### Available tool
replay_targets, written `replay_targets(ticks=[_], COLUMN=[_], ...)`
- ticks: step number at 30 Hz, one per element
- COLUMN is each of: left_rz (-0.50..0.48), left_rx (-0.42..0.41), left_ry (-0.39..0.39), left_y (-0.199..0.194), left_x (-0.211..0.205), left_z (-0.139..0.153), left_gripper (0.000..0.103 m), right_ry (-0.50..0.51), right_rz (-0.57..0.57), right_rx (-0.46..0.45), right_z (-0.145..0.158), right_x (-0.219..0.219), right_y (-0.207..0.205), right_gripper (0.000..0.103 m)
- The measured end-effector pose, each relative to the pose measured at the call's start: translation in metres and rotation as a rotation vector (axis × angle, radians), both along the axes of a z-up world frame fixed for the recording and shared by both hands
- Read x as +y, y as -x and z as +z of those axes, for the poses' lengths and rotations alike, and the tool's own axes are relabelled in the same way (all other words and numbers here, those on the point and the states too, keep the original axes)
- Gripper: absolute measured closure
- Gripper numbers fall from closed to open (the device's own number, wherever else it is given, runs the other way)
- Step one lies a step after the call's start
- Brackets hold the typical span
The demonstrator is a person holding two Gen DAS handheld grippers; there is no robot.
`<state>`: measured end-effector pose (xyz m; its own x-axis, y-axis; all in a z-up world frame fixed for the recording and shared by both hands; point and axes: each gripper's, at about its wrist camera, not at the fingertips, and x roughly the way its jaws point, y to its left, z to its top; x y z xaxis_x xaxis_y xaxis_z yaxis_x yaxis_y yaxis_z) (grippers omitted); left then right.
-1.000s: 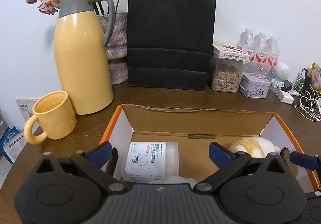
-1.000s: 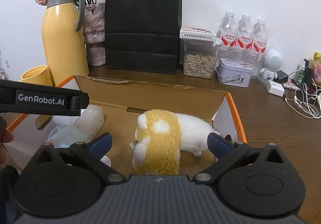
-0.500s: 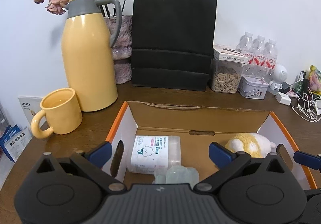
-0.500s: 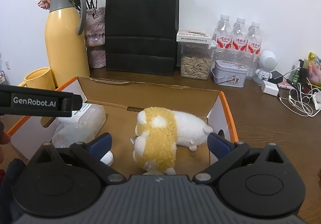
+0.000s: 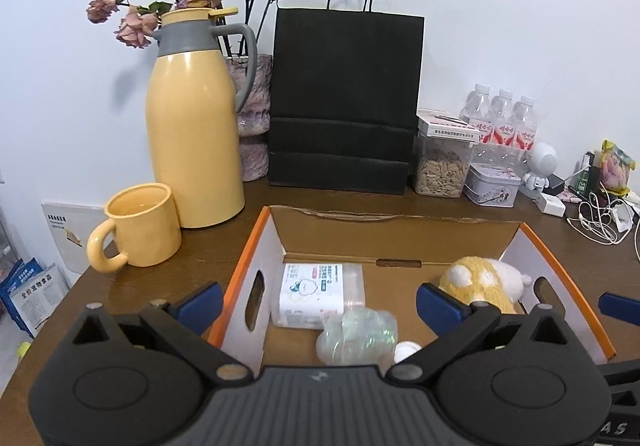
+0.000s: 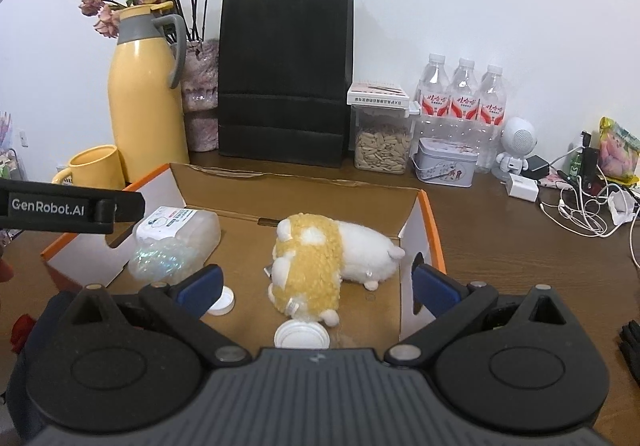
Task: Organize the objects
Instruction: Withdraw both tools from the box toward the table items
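"GenRobot.AI" reads in white on the black left tool (image 6: 72, 208).

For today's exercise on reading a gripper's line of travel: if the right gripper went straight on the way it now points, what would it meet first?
Most likely the plush toy lying in the cardboard box: it sits between the open fingers of the right gripper, straight ahead. The white lid lies nearer but low, probably beneath the line; depth is unclear.

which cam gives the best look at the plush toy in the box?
Right wrist: the plush toy lies whole and near centre between the open claw's fingers. Left wrist shows only its yellow head end, partly behind a finger.
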<state>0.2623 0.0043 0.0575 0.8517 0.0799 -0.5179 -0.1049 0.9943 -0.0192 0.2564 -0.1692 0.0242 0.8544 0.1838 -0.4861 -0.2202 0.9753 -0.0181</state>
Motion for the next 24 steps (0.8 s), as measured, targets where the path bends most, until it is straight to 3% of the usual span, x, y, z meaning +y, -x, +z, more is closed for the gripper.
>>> replay_targets(ticks=[24], left_rz=[-0.057], left_rx=[-0.046], left_ry=[0.006], left_y=[0.088], left_x=[0.009], left_z=[-0.020], left_gripper=[0.000], right_ry=[0.049], right_rz=[0.027], right_rx=[-0.036], right_z=[-0.015], right_x=[-0.034], right_y=[0.088], right_gripper=[0.000])
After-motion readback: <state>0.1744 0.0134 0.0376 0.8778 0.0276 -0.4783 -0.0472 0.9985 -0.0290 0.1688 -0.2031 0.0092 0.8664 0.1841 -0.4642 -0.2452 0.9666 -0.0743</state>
